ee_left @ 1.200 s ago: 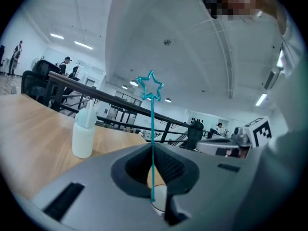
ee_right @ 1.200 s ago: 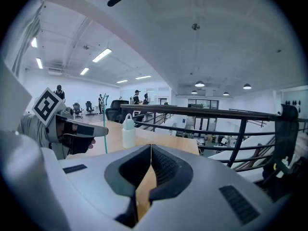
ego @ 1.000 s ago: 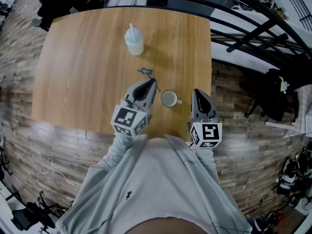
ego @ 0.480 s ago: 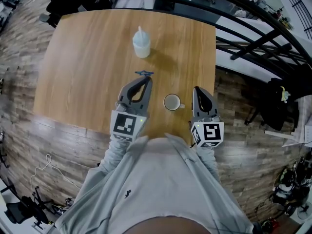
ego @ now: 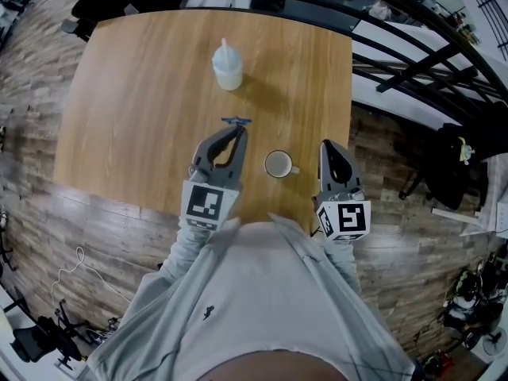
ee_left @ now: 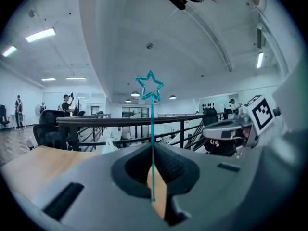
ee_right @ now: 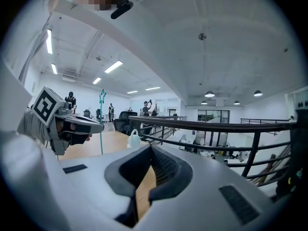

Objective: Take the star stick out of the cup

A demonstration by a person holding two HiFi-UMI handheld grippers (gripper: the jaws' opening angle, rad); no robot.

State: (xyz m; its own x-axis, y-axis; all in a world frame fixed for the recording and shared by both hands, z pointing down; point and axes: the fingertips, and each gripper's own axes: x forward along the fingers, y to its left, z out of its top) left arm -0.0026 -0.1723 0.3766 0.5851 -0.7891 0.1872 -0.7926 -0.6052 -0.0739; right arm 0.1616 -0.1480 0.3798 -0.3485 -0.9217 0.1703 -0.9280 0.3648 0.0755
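My left gripper (ego: 236, 129) is shut on the thin teal star stick (ee_left: 152, 143), which stands up between its jaws with the star (ee_left: 149, 85) at the top. From above, the star (ego: 236, 121) shows just past the fingertips. The white cup (ego: 278, 163) stands on the wooden table (ego: 135, 94), to the right of the left gripper and apart from it; it looks empty. Right of the cup, my right gripper (ego: 329, 146) is shut with nothing in it. In the right gripper view its jaws meet at the tips (ee_right: 150, 147), and the stick (ee_right: 101, 129) shows at the left.
A translucent squeeze bottle (ego: 227, 68) stands further back on the table. The table's right edge (ego: 348, 94) runs close to the right gripper, with dark railings (ego: 421, 62) beyond it. The near edge lies just under both grippers.
The left gripper, holding the star stick, has swung from a tilt beside the cup to a straighter pose further left of it. The right gripper has barely moved.
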